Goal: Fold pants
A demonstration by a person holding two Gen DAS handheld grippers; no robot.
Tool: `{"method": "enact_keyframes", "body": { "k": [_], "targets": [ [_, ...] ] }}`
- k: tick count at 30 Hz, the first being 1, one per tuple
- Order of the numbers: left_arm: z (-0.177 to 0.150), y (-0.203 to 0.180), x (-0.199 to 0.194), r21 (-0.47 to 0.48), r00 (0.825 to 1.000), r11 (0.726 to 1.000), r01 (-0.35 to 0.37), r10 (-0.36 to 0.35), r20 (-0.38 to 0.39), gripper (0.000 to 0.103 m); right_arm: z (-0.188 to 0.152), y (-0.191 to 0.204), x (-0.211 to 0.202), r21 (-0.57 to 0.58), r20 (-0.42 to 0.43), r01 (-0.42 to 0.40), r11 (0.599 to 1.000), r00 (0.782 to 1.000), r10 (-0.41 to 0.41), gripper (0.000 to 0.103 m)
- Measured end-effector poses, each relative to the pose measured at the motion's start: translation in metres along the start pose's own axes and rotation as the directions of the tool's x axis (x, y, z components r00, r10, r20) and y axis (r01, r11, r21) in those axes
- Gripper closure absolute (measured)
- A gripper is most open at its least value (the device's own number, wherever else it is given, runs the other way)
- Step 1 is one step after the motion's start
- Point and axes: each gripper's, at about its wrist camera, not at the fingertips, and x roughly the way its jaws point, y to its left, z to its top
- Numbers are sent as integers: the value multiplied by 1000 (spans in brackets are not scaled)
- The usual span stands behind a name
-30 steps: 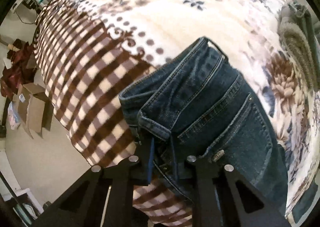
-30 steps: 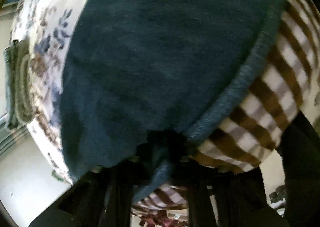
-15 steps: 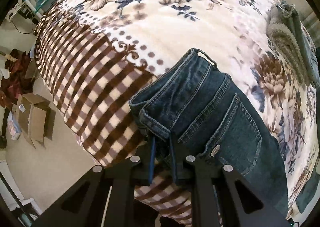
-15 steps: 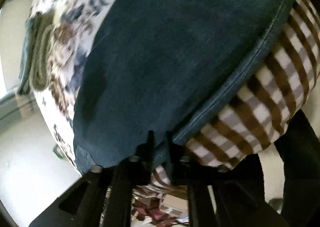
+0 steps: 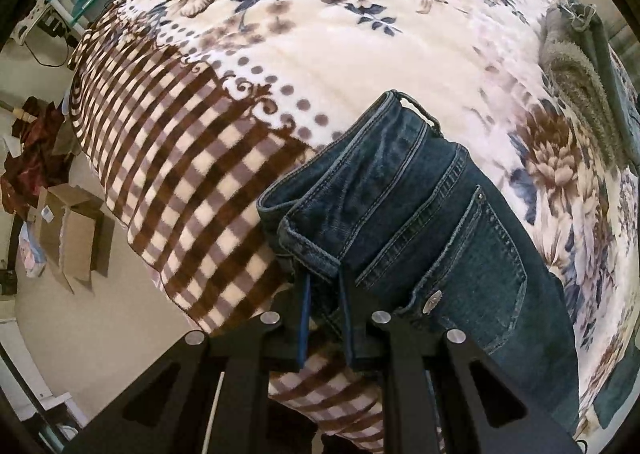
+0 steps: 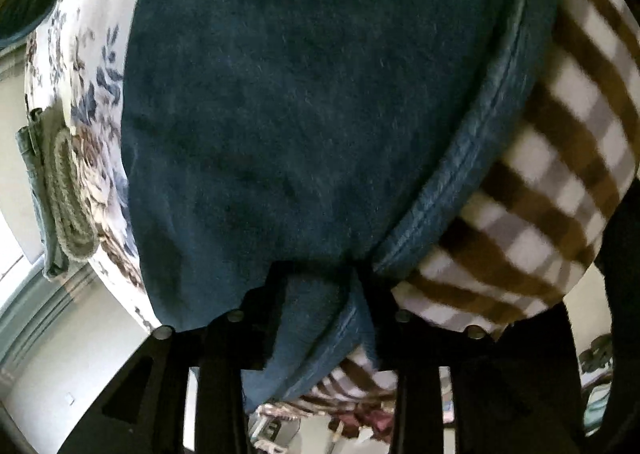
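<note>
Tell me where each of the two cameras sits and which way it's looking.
Left wrist: on the left claw, looking along its fingers at the jeans waistband on the blanket; only the claw shows.
Right wrist: on the right claw, close over the jeans leg; only the claw shows.
Shared: jeans, blanket, and the grey-green garment at the bed's far edge.

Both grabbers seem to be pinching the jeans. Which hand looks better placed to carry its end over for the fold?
Probably the right gripper: it pinches the plain leg end of the jeans, which looks lighter. The left gripper grips the bulky waistband, better kept as anchor.
</note>
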Motion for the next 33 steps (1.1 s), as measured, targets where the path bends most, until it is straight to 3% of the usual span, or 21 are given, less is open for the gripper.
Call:
{"method": "enact_keyframes", "body": {
  "k": [8,11,19,20,21,22,24,33],
  "targets": [
    [-1,-2,7,13,1000,1000,-19,19,-8,92,-3,8,12,-1,0,36,999,999,-36,64],
    [-1,-2,8,8,1000,1000,-19,19,-8,92,-2,10,17,38,-13,19,999,1000,-18,62],
    [-1,-1,9,6,1000,1000,-22,22,-10,92,-1,11,25,-2,-32,-11,1000,999,11,53],
    [-1,-1,9,5,1000,1000,-21,21,-11,92,-3,13,24,-7,-18,-8,1000,1000,8,55],
    [-1,-1,9,5,1000,1000,-21,21,-9,92,-8,15,21,-15,10,-7,1000,1000,7,66],
    [-1,0,9,3,1000,1000,-19,20,-9,92,-12,17,19,-34,34,9,999,999,-8,86],
    [-1,-1,7,0,1000,1000,-18,18,-7,92,-22,20,14,-71,71,25,997,997,-20,96],
    [2,11,-10,-5,1000,1000,-4,4,15,92,-56,32,-6,-196,95,118,973,990,-101,98]
  ]
}}
